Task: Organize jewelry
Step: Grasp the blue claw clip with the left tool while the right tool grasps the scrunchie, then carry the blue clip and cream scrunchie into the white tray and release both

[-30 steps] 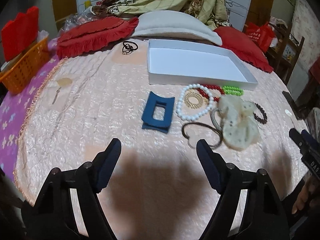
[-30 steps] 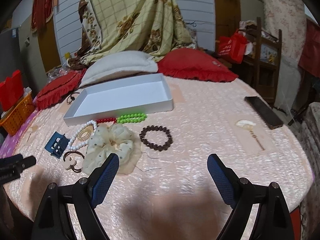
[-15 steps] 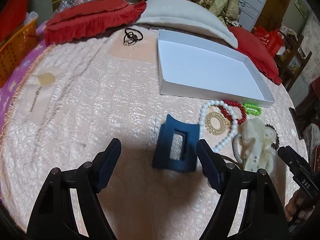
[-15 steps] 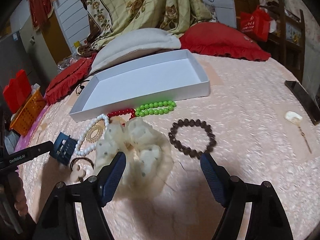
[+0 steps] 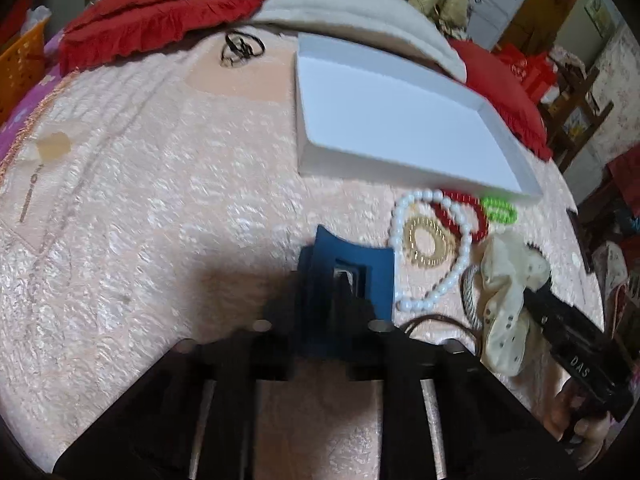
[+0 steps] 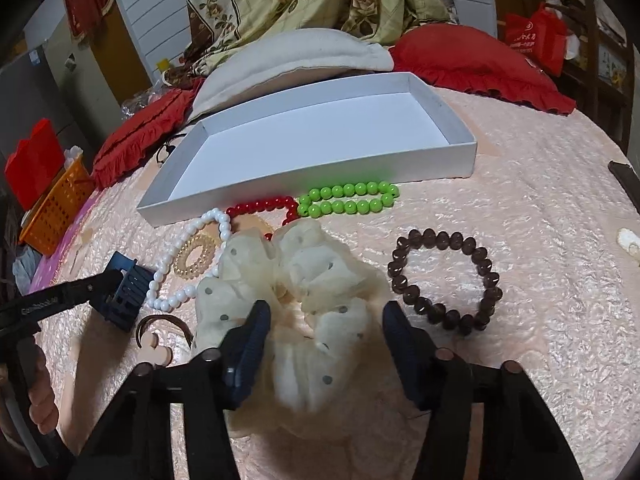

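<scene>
My left gripper (image 5: 320, 304) is shut on the blue hair claw clip (image 5: 360, 264), which rests on the pink bedspread; it also shows in the right wrist view (image 6: 126, 294). My right gripper (image 6: 324, 320) is open with its fingers on either side of the cream dotted scrunchie (image 6: 304, 276). The empty white box (image 6: 312, 136) lies beyond. In front of it lie a white pearl bracelet (image 6: 188, 260), a gold ring (image 6: 194, 256), a red bead bracelet (image 6: 260, 206), a green bead bracelet (image 6: 348, 198) and a dark brown bead bracelet (image 6: 444, 280).
A brown hair tie with a pink charm (image 6: 158, 334) lies left of the scrunchie. A black hair tie (image 5: 240, 48) lies far left of the box. Red cushions (image 6: 472, 64) and a beige pillow (image 6: 288, 56) sit behind. An orange basket (image 6: 52, 208) stands at left.
My left gripper moved forward and closed on the blue claw clip. My right gripper moved forward and down until its open fingers straddle the scrunchie.
</scene>
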Demonstrator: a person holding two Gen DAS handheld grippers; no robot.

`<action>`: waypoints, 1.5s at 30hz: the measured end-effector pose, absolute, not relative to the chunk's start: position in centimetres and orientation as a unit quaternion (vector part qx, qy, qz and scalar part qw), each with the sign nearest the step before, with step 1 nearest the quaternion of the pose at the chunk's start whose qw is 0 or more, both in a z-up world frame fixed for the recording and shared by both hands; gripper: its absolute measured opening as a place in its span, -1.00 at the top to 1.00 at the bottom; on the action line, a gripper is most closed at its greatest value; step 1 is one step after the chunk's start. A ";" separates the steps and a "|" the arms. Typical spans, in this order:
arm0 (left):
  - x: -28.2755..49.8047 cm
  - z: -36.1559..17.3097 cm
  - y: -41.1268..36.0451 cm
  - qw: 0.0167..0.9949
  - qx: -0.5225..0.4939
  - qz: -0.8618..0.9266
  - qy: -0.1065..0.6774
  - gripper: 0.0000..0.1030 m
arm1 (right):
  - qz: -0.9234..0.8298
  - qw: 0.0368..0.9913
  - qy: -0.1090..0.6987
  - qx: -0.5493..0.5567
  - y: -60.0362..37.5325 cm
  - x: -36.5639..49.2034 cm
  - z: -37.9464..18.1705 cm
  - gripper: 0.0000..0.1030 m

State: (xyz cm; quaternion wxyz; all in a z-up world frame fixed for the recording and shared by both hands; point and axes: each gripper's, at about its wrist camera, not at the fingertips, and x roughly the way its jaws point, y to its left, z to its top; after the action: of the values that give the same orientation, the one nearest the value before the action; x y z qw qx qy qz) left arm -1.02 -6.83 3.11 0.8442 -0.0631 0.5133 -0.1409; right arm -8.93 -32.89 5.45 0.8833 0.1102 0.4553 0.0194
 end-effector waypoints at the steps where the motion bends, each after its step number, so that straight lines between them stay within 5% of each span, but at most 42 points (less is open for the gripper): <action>1: -1.2 3.1 -6.9 0.847 -0.060 -0.140 0.509 0.79 | 0.020 0.884 0.455 0.108 -32.8 -9.0 5.5 0.16; 9: -3.2 4.8 -7.0 0.858 -0.057 -0.148 0.489 0.79 | 0.034 0.887 0.447 0.110 -32.7 -10.0 6.9 0.77; 21: -6.0 8.8 -7.0 0.879 -0.044 -0.157 0.449 0.79 | 0.053 0.912 0.401 0.071 -31.5 -12.2 10.4 0.90; 26: -6.1 8.0 -7.1 0.874 -0.039 -0.157 0.459 0.79 | 0.095 0.878 0.457 0.111 -31.7 -10.9 8.2 0.88; 31: -5.6 6.0 -6.6 0.862 -0.054 -0.155 0.479 0.78 | 0.084 0.880 0.451 0.121 -32.0 -10.4 7.1 0.60; 36: -5.2 4.8 -5.8 0.859 -0.068 -0.147 0.486 0.76 | 0.121 0.881 0.417 0.189 -32.9 -11.4 7.8 -0.55; 41: -4.9 4.0 -5.4 0.855 -0.076 -0.142 0.493 0.75 | 0.075 0.873 0.452 0.167 -33.0 -10.8 7.2 -0.53; 45: -5.0 3.7 -5.4 0.853 -0.079 -0.144 0.496 0.74 | 0.061 0.869 0.464 0.159 -33.2 -9.7 7.0 -0.17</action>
State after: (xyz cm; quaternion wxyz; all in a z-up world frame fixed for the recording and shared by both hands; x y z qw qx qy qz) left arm -4.97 -5.38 3.68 0.8530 -0.0785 0.4955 -0.1436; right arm -9.66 -33.25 7.04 0.8695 0.1593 0.4635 0.0615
